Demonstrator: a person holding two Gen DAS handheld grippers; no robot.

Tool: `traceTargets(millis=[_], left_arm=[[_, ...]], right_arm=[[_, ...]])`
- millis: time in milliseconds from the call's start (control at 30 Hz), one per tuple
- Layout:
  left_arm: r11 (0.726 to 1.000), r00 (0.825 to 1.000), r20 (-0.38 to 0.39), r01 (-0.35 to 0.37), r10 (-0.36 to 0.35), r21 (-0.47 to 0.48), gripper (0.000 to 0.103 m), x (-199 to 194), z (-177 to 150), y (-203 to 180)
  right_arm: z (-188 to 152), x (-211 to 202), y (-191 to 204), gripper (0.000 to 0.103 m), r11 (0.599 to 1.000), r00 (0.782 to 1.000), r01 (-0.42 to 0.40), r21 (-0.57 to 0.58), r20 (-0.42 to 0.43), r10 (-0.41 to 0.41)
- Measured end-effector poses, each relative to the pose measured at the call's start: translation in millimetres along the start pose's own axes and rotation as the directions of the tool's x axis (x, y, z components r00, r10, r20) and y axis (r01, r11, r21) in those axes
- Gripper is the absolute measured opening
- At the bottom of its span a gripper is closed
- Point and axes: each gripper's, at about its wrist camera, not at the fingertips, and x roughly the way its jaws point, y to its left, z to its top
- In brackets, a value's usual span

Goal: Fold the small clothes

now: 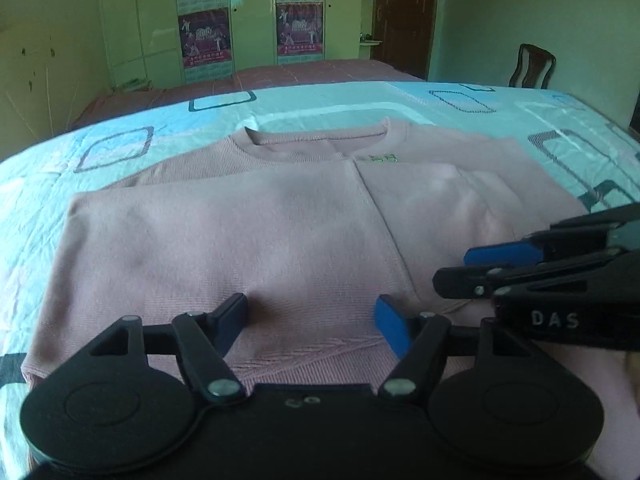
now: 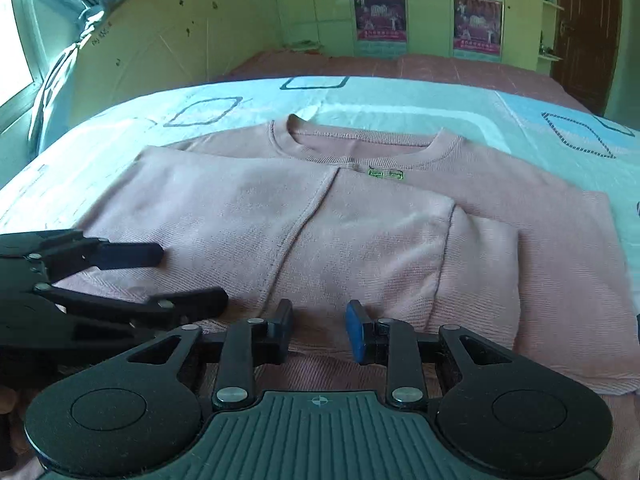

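A pink sweatshirt (image 1: 240, 232) (image 2: 380, 240) lies flat on the bed, collar at the far side, with both sides folded in so that they meet along a centre seam. My left gripper (image 1: 310, 304) hovers over the near hem, its jaws wide apart and only flat cloth below them. It also shows in the right wrist view as the left gripper (image 2: 192, 276), at the left. My right gripper (image 2: 320, 320) is just to its right over the same hem, its jaws a narrower gap apart with nothing pinched. The right gripper (image 1: 454, 268) enters the left wrist view from the right.
The sweatshirt rests on a light blue sheet (image 1: 120, 140) (image 2: 400, 100) with square outlines. Behind it is a second bed (image 1: 280, 76) with a pink cover, then wardrobes with posters. A wooden chair (image 1: 532, 66) stands far right, and a curtained window (image 2: 60, 60) is at the left.
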Motion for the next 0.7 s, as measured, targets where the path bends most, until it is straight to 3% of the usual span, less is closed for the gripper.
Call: traceTargets(millis=[200, 300, 367, 467, 600, 700], left_arm=[[1.000, 1.000, -0.005, -0.019, 0.019, -0.007, 0.071, -8, 0, 16], [0.996, 0.997, 0.017, -0.079, 0.080, -0.034, 0.069, -24, -7, 41], [0.991, 0.991, -0.011, -0.131, 0.130, -0.039, 0.069, -26, -17, 60], [0.984, 0.996, -0.009, -0.092, 0.092, -0.154, 0.072, -32, -28, 93], [0.982, 0.995, -0.006, -0.104, 0.104, -0.158, 0.070, -39, -28, 101], [0.984, 0.994, -0.002, -0.105, 0.106, -0.146, 0.070, -41, -30, 99]], right_arm=[[0, -7, -9, 0.030, 1.000, 1.000, -0.002, -0.024, -0.004, 0.002], [-1, -27, -31, 0.029, 0.997, 0.996, 0.059, 0.046, 0.067, -0.062], [-5, -21, -47, 0.030, 0.992, 0.993, 0.117, 0.052, -0.001, -0.117], [-9, -23, -58, 0.029, 0.995, 0.997, 0.080, 0.054, -0.012, -0.079], [-7, -25, -54, 0.029, 0.994, 0.995, 0.102, 0.047, -0.022, -0.101], [-3, -41, -46, 0.030, 0.992, 0.991, 0.115, 0.050, 0.057, -0.118]])
